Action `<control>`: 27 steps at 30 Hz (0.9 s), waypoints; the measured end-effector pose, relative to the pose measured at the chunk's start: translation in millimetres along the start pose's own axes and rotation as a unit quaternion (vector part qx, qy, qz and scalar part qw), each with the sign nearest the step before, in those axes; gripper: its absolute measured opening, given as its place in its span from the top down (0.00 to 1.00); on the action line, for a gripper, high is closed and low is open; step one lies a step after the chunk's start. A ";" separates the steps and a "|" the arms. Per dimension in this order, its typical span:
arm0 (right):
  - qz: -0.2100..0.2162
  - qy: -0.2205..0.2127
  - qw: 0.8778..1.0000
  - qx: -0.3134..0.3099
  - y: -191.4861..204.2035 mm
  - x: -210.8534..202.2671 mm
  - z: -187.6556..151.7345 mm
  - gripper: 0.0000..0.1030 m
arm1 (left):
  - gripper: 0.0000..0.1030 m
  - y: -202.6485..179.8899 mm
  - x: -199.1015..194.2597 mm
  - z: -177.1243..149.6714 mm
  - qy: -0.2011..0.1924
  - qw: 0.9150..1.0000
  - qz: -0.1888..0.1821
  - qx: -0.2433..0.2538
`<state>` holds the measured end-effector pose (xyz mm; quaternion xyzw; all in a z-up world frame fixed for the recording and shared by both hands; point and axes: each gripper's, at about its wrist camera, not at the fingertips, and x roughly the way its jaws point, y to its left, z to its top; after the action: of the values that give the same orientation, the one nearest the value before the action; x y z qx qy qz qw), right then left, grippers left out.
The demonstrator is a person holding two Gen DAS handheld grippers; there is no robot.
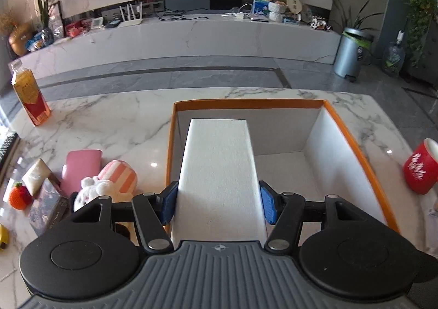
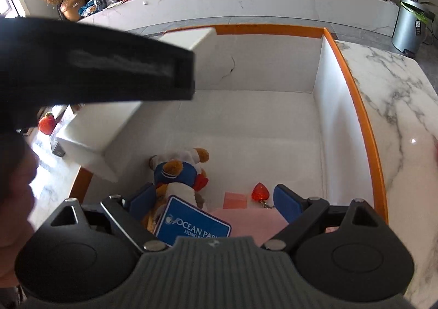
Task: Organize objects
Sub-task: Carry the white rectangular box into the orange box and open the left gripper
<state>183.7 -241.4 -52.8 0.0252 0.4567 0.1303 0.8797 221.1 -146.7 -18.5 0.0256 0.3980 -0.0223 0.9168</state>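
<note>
My left gripper (image 1: pixel 217 203) is shut on a long white foam block (image 1: pixel 219 166) and holds it over the left side of the orange-rimmed box (image 1: pixel 353 139). The block also shows in the right wrist view (image 2: pixel 98 128), tilted above the box's left edge under the left gripper's black body. My right gripper (image 2: pixel 215 199) is open low over the box (image 2: pixel 361 122). Between its blue pads lie a plush bear with a blue Ocean Park tag (image 2: pixel 180 180), a pink sheet (image 2: pixel 246 218) and a red strawberry charm (image 2: pixel 260 191).
On the marble table left of the box lie a striped plush (image 1: pixel 117 177), a pink case (image 1: pixel 79 169), a strawberry toy (image 1: pixel 19 195) and a book (image 1: pixel 46 207). A tea bottle (image 1: pixel 30 92) stands far left. A red mug (image 1: pixel 421 169) lies right of the box.
</note>
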 end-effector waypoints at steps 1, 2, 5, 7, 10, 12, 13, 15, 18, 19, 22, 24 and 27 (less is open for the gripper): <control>0.001 0.000 1.000 0.001 0.0 0.1 0.0 0.10 | 0.33 -3.3 3.5 -0.6 -0.004 1.000 0.014 0.009; -0.002 0.000 1.000 0.001 0.5 0.2 -0.1 0.12 | 0.33 -5.0 6.3 -0.8 -0.004 1.000 0.016 0.018; -0.001 0.000 1.000 0.013 -2.9 0.7 0.6 0.13 | 0.33 0.6 10.9 -0.2 0.021 1.000 0.008 0.000; -0.002 -0.001 1.000 0.011 -2.0 0.1 0.4 0.13 | 0.31 0.3 12.6 -1.3 0.036 0.999 0.009 0.004; -0.004 -0.002 1.000 0.010 -0.3 -0.6 -1.1 0.13 | 0.31 -9.6 10.9 -5.3 0.038 0.998 0.018 0.044; -0.001 -0.003 1.000 0.013 -1.4 -1.0 -1.1 0.13 | 0.31 -14.7 8.7 -9.9 0.033 0.997 0.024 0.060; -0.002 -0.003 1.000 0.014 -1.4 -1.2 -1.1 0.14 | 0.29 -15.1 7.8 -12.2 0.031 0.997 0.023 0.064; -0.009 -0.003 1.000 0.008 -0.6 -2.2 -3.0 0.14 | 0.28 -14.5 5.1 -15.5 0.028 0.997 0.019 0.067; -0.014 -0.005 1.000 -0.004 2.7 -4.2 -3.3 0.14 | 0.28 -10.7 2.0 -15.3 0.032 0.998 0.007 0.058; -0.014 -0.005 1.000 -0.003 2.4 -4.5 -3.3 0.14 | 0.28 -9.8 0.3 -14.6 0.033 0.998 0.004 0.055; -0.011 -0.003 1.000 0.009 0.0 -2.8 -2.9 0.14 | 0.17 -6.9 -13.4 -13.9 0.004 0.999 -0.012 0.052; -0.008 -0.002 1.000 0.015 -2.4 -3.8 -3.9 0.14 | 0.10 -1.2 -34.8 -15.3 -0.057 0.997 -0.021 0.047; -0.008 0.000 1.000 0.017 -1.5 -1.9 -2.4 0.14 | 0.07 11.3 -64.0 -19.5 -0.115 0.992 -0.003 0.060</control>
<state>181.0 -243.5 -52.9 0.0364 0.4589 0.1159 0.8801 163.9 -132.8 15.3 0.0765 0.2878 -0.0513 0.9532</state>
